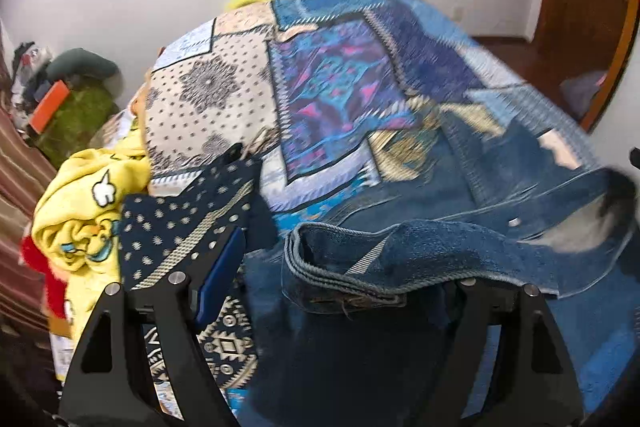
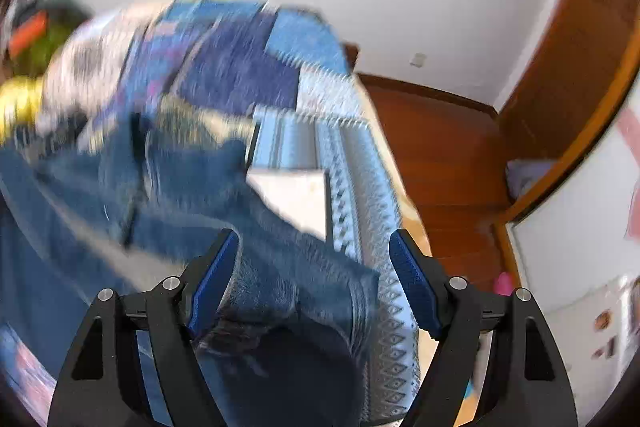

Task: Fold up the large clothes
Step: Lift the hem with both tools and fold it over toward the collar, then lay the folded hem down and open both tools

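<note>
Left wrist view
Nearest to lens: left gripper (image 1: 340, 263), black arms at the bottom edge; I see the blue pad of one finger (image 1: 220, 275), the other finger's pad is buried under denim.
Tongs state: standing wide apart as far as I can read them; a rolled edge of the jeans (image 1: 400, 259) drapes across the gap and over the right-hand finger. I cannot see pads pressing on cloth, so I judge nothing pinched.
Task thing: jeans lie on the patchwork bedspread (image 1: 332, 87), touching this gripper and running away to the right edge of frame, long axis roughly side to side.
Beside: dark dotted cloth (image 1: 180, 231) over the left-hand finger; yellow cartoon blanket (image 1: 80, 219) just left of it.
Hard to read: which end of the jeans this is, waistband or hem; the right part smears.

Right wrist view
Nearest to lens: right gripper (image 2: 314, 279), both blue pads plain.
Tongs state: spread, denim between them, touching the left-hand pad, clear of the right-hand one; no clamp.
Task thing: jeans (image 2: 260, 267) run from under the tongs up and leftward across the bedspread (image 2: 360, 187), near the bed's edge.
Key relation: both grippers sit right at the denim; I judge each need only close.
Hidden: heavy blur; folds and seams unreadable.
</note>
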{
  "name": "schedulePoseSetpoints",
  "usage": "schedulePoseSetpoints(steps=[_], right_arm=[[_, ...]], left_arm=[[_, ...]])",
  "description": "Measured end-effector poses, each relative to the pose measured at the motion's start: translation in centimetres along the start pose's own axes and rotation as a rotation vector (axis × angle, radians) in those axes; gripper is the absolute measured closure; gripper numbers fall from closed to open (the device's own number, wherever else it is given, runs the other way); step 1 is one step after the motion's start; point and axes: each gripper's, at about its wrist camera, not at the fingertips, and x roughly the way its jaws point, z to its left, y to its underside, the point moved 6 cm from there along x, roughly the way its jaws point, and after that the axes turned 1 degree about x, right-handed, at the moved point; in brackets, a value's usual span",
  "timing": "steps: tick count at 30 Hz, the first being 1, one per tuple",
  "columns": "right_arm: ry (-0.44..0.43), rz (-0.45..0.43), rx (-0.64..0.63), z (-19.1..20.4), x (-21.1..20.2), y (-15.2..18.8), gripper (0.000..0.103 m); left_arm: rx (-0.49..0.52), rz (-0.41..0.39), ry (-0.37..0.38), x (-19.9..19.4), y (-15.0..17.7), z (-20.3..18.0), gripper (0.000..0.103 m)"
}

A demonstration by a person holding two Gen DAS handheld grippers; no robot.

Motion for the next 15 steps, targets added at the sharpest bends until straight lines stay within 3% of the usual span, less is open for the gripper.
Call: schedulePoseSetpoints(steps=[5,10,12,15], right_arm=[[-0.167,-0.033,0.023,0.6,-3.4,0.8,0.028],[-0.083,0.042,-0.178,2.2,-3.1,5.6,0.028],[-0.032,0.094,-0.249,2.2,-2.2,7.8,0.028],[-0.037,0.179,-0.290,2.1,-0.7,10.6,0.028]], left_arm=[[0.079,0.010,-0.001,-0.5,1.1,-1.0,0.022],[0.024,0.143,0.022,2.2,4.4,0.5,0.021],[-0.021,0.165,0.053,2.4,5.3,1.1,0.021],[-0.066,0.180,0.093,2.0,6.8,1.8,0.021]])
